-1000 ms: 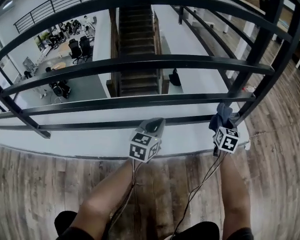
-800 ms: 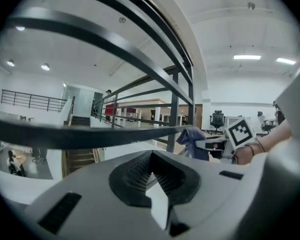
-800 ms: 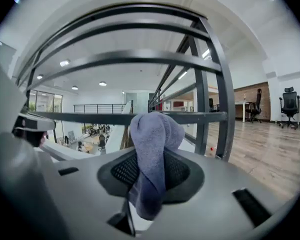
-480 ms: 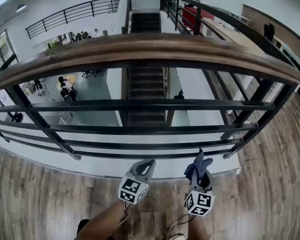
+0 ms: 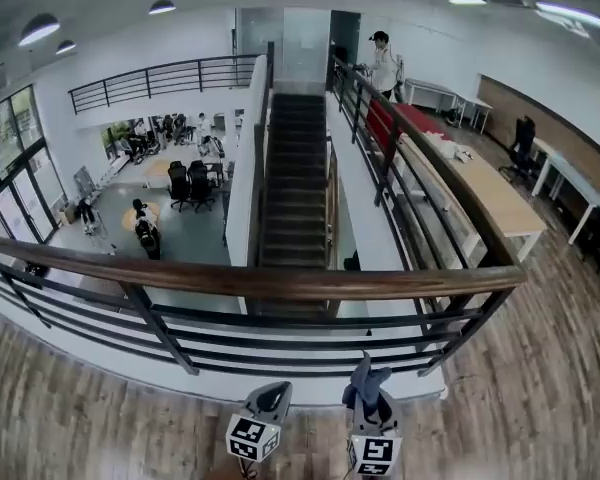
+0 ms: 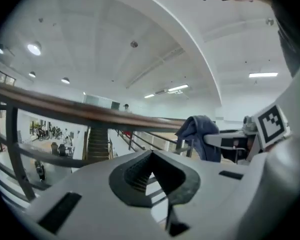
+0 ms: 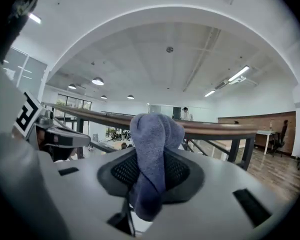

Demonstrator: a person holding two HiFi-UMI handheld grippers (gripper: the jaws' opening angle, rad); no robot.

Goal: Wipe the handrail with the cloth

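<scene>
The handrail [image 5: 280,281] is a brown wooden rail that curves across the head view on top of black metal bars. It also crosses the left gripper view [image 6: 65,111] and the right gripper view [image 7: 210,129]. Both grippers hang low at the bottom of the head view, short of the rail and touching nothing. My right gripper [image 5: 372,403] [image 7: 152,159] is shut on a blue-grey cloth [image 5: 365,378] [image 7: 155,134], which sticks up past the jaws. My left gripper [image 5: 273,396] [image 6: 151,156] looks shut and holds nothing. The cloth [image 6: 200,134] shows to its right.
Black horizontal bars [image 5: 280,338] and slanted posts [image 5: 160,333] fill the space under the rail. Beyond them a staircase [image 5: 295,188] drops to a lower floor with desks and chairs. A person [image 5: 383,63] stands at the far landing. A wooden floor [image 5: 70,408] lies underfoot.
The head view has lifted, so the wooden rail and the hall beyond have come into sight. Both grippers have dropped to the bottom edge and drawn closer together. The cloth stays clamped.
</scene>
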